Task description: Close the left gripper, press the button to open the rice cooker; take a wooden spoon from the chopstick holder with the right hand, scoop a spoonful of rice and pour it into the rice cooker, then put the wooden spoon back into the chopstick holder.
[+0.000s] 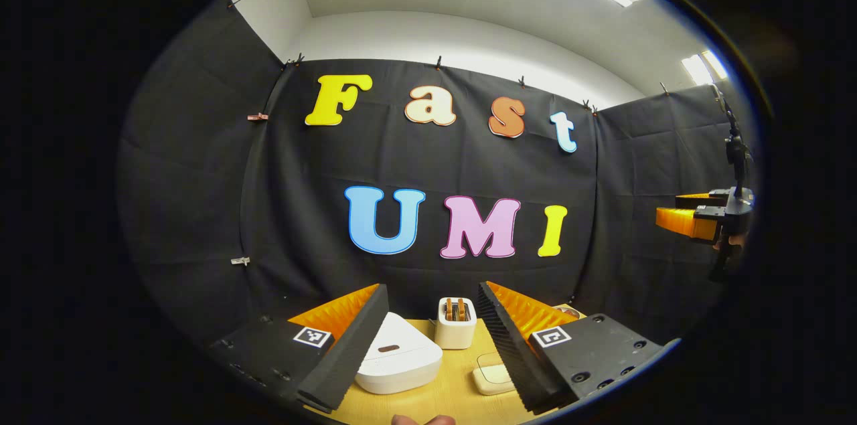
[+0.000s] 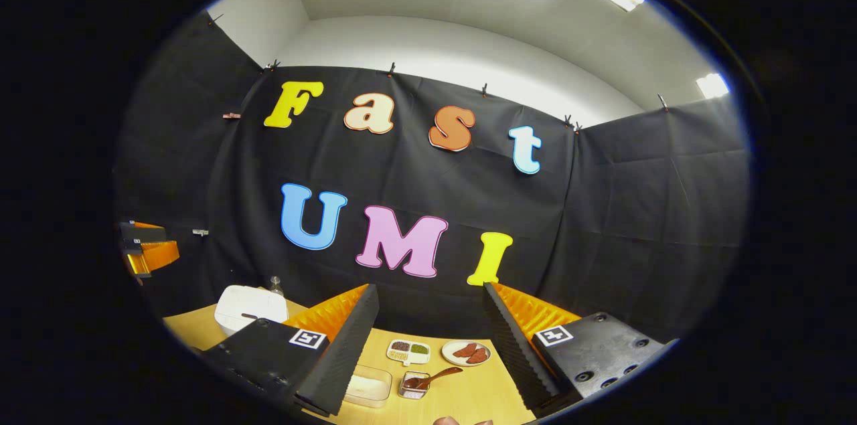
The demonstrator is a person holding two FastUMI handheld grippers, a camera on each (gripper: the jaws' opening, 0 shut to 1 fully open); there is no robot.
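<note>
Nothing of the task is done yet, by the look of it: the rice cooker point(image 1: 398, 357) sits with its lid down, and both tools hang high above the tabletop point(image 1: 455, 385). The left gripper point(image 1: 432, 345) has its fingers spread wide, and the cooker lies between them, close against the left finger. So the first step is in hand: those fingers need to press together, then come down onto the dark button on the lid's front.

The right gripper point(image 2: 428, 351) also has its fingers spread, holding nothing. In the left gripper view, a white holder point(image 1: 456, 322) with wooden handles standing in it sits beyond the cooker, midway between the fingers; that is probably the chopstick holder.

The right gripper view adds what lies between its own fingers: a clear tub point(image 2: 367, 385) of pale contents, likely the rice, beside the left finger, a small container point(image 2: 415, 384) with a spoon, a divided dish point(image 2: 408, 350) and a plate point(image 2: 466, 353).
</note>
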